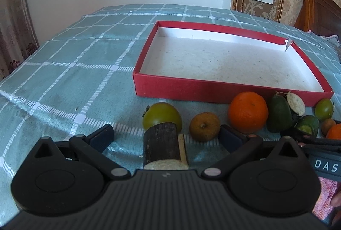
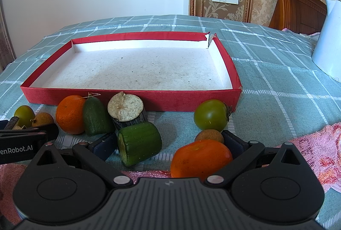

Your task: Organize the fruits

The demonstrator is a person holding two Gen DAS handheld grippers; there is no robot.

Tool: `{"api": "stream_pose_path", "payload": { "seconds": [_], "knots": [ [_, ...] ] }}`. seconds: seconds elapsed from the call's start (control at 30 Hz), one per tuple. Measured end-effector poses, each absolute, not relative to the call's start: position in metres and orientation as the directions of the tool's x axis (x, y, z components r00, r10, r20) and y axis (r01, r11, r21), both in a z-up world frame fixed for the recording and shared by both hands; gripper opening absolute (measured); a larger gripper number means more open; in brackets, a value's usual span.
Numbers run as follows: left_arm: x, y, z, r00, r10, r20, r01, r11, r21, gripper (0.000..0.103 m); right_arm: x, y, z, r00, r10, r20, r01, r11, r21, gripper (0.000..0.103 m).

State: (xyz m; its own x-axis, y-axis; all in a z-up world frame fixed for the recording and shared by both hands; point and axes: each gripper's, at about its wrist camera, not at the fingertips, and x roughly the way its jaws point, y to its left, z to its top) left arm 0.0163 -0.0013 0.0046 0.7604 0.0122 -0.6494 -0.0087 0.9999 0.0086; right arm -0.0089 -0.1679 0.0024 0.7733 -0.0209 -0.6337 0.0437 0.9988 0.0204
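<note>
An empty red box (image 1: 213,91) (image 2: 132,99) with a white floor lies on the checked cloth. Fruit pieces sit in a row along its near wall. My left gripper (image 1: 166,137) is open, its fingers either side of a dark sugarcane piece (image 1: 163,144) without touching it. A green persimmon (image 1: 162,117) and a small brown fruit (image 1: 204,126) lie just beyond, with an orange (image 1: 248,111) further right. My right gripper (image 2: 169,144) is open too. Between its fingers lie a green cucumber chunk (image 2: 138,143) and an orange fruit (image 2: 200,157).
A white kettle (image 2: 328,38) stands at the right on the cloth. A pink towel (image 2: 315,155) lies under the right gripper. More pieces sit left of it: an orange (image 2: 70,114), a green chunk (image 2: 97,116) and a sugarcane stub (image 2: 127,111). The wall and headboard lie beyond.
</note>
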Motion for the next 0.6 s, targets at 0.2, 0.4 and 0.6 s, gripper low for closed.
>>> {"api": "stream_pose_path", "payload": {
  "seconds": [0.2,0.4,0.6],
  "knots": [
    [0.0146,-0.001,0.0048,0.764,0.012,-0.646,-0.009,1.0,0.008,0.103,-0.009,-0.168,0.0023,0.773,-0.021,-0.634,0.043,0.999,0.02,0.103],
    [0.0144,-0.0009,0.0054,0.763,0.012,-0.646,-0.009,1.0,0.008,0.103,-0.0091,-0.1679,0.0019,0.774,-0.021,-0.632,0.043,0.999,0.02,0.103],
    [0.0145,-0.0009,0.0056,0.763,0.012,-0.646,-0.009,1.0,0.008,0.103,-0.0095,-0.1683,0.0021,0.774,-0.02,-0.633,0.043,0.999,0.02,0.103]
  ]
}}
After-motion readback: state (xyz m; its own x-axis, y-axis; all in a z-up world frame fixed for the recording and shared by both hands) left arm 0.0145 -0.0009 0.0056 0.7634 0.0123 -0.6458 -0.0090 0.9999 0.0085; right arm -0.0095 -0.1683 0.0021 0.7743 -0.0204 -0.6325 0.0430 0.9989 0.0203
